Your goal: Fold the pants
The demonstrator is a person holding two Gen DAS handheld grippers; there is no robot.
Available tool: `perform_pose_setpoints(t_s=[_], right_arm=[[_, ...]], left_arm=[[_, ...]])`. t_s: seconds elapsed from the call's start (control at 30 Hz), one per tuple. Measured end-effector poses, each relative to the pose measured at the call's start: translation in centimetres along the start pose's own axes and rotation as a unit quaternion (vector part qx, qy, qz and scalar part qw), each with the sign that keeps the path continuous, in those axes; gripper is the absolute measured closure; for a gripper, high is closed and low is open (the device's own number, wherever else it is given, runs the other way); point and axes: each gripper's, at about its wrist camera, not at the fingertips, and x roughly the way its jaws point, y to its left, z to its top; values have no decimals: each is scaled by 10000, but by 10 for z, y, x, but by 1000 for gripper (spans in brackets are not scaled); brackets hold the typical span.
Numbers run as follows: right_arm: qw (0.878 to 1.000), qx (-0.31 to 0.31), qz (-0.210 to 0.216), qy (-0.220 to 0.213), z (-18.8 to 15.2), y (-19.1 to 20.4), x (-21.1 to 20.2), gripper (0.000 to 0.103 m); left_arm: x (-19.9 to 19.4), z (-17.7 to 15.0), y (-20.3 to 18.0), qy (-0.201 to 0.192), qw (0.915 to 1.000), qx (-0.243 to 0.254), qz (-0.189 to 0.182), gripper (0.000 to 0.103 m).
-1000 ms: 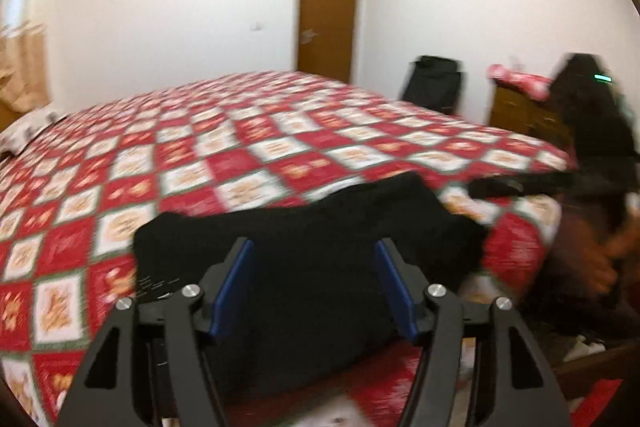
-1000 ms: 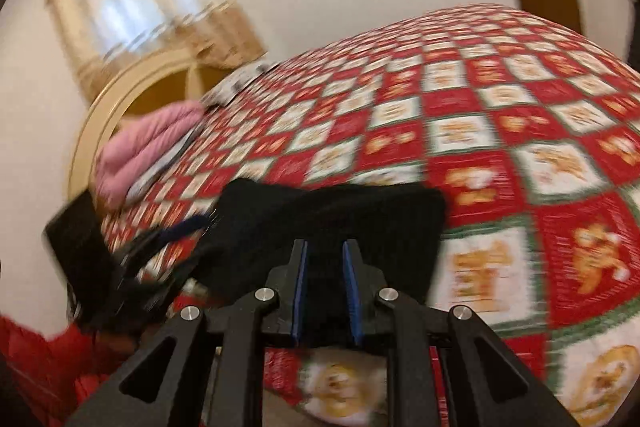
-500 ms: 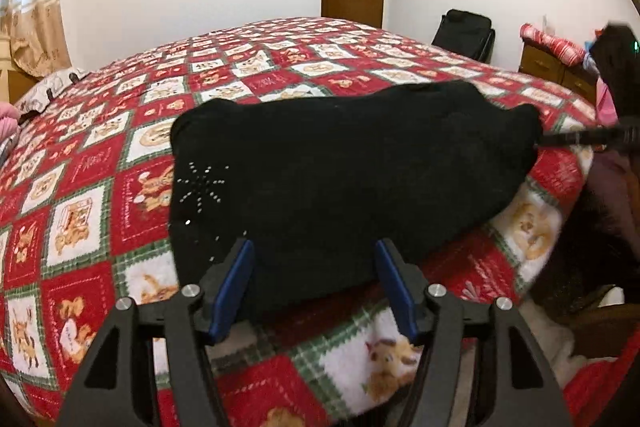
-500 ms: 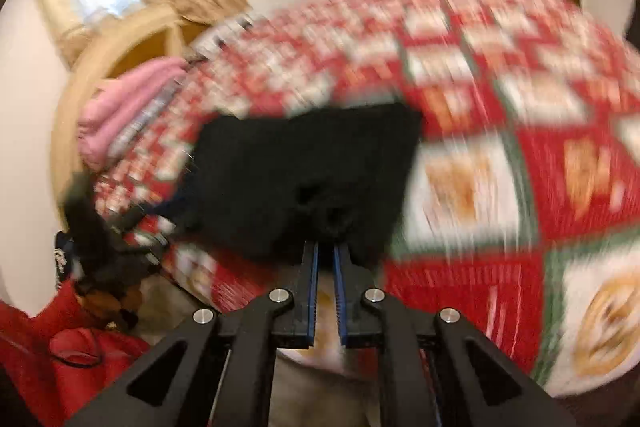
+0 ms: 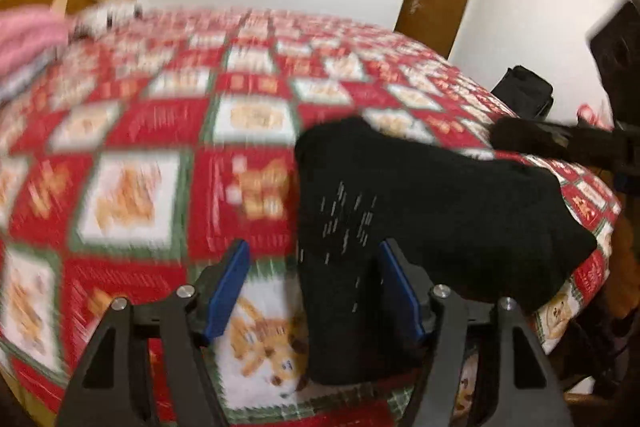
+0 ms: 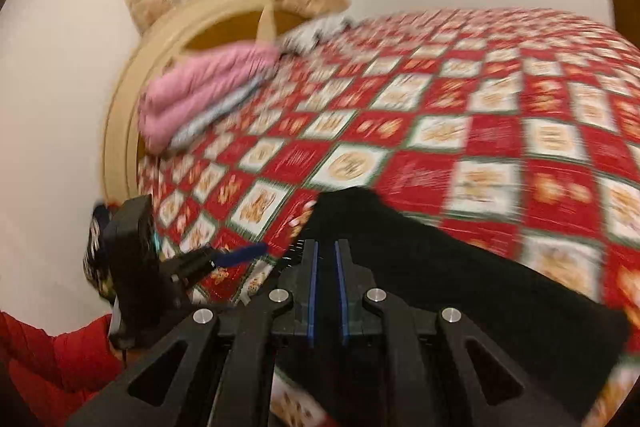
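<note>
A red patchwork bedspread (image 5: 152,147) covers the bed. Folded black pants (image 5: 420,211) lie at its near edge. The left gripper (image 5: 314,287) straddles them, jaws released; the right gripper (image 6: 325,291) is clenched on the pants' fabric.

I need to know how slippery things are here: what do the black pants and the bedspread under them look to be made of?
The black pants look like a soft, matte knit or fleece: no sheen, rounded floppy edges, with small pale flecks near one end. The bedspread looks like printed woven or quilted cloth in red, white and green squares; blur hides its weave.
</note>
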Motion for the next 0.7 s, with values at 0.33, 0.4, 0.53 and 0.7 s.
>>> perform_pose_setpoints(t_s=[0.33,0.4,0.53,0.7], right_arm=[[9837,-694,-1089,1253,30,18,134,95],[9844,-467,-1105,1289,38,13,139,96],[9898,-179,-912,1083,48,5,155,96],[9941,895,172,589,56,-18,139,95]], left_arm=[[1,-19,-17,-300,9981,92,-534,73],[1,-16,-15,-294,9976,-16,-634,74],[1,-19,-27,-344,9981,292,-429,74],[-1,-20,-23,-282,9982,274,-460,73]])
